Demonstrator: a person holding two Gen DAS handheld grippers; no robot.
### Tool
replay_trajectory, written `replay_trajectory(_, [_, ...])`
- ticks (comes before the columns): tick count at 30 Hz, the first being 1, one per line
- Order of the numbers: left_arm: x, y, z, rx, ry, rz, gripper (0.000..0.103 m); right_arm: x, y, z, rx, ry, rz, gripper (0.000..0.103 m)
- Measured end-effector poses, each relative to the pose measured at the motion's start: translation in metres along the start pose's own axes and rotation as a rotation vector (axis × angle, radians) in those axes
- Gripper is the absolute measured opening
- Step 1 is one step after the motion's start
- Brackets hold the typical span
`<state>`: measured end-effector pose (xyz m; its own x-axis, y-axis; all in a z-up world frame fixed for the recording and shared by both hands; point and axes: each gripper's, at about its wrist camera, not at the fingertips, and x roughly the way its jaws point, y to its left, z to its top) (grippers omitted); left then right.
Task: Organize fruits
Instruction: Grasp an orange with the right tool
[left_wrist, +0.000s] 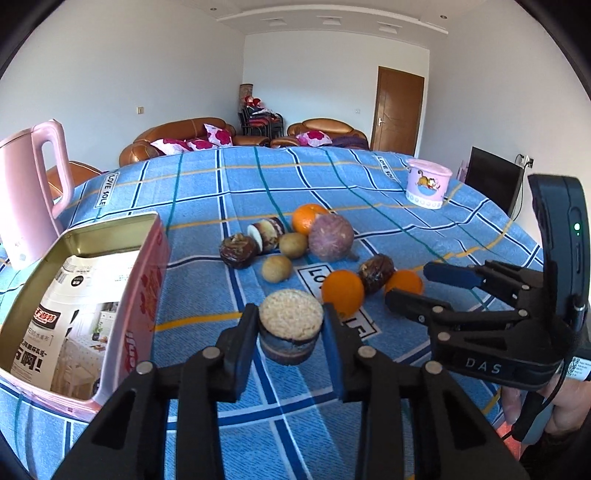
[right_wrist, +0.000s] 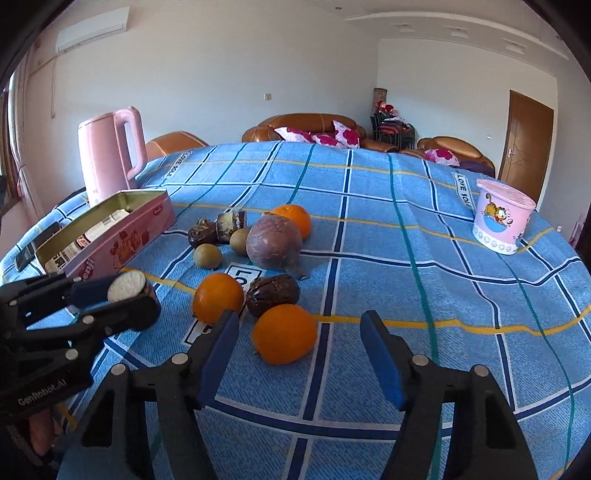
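My left gripper (left_wrist: 290, 319) is shut on a round cut piece (left_wrist: 290, 314) with a pale top and a dark purple side, held just above the blue checked cloth; the right wrist view shows that piece (right_wrist: 127, 286) in the left gripper (right_wrist: 123, 297). My right gripper (right_wrist: 299, 338) is open, with an orange (right_wrist: 284, 334) between its fingers and a gap on each side. Behind lie two more oranges (right_wrist: 218, 297) (right_wrist: 291, 218), a big purple fruit (right_wrist: 273, 242), two small brown-green fruits (right_wrist: 207, 255) and dark wrinkled pieces (right_wrist: 273, 293). An open pink tin (left_wrist: 110, 225) stands at the left.
A pink kettle (left_wrist: 33, 184) stands behind the tin at the table's left edge. A pink cartoon bucket (right_wrist: 502, 218) sits at the far right. A dark phone (right_wrist: 26, 256) lies left of the tin. Sofas and a door stand beyond the table.
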<state>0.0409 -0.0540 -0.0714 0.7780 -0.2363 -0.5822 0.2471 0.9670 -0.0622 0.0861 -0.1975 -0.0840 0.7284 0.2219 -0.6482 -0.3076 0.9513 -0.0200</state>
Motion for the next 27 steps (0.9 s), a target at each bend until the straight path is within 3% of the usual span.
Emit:
replay_trajectory(6, [0.001,0.011,0.0,-0.034,-0.01,-0.016,0.036,0.013,0.001,-0.003,-0.011,0.068,0.043,0.042])
replay_trajectory(12, [-0.004,0.015,0.0,-0.061,-0.045,-0.008,0.036,0.01,0.001,-0.005,-0.011,0.05,0.057,0.041])
replay_trajectory(27, [-0.009,0.018,-0.002,-0.081,-0.091,0.013,0.036,-0.011,0.006,-0.01,-0.056,-0.094,0.059,0.041])
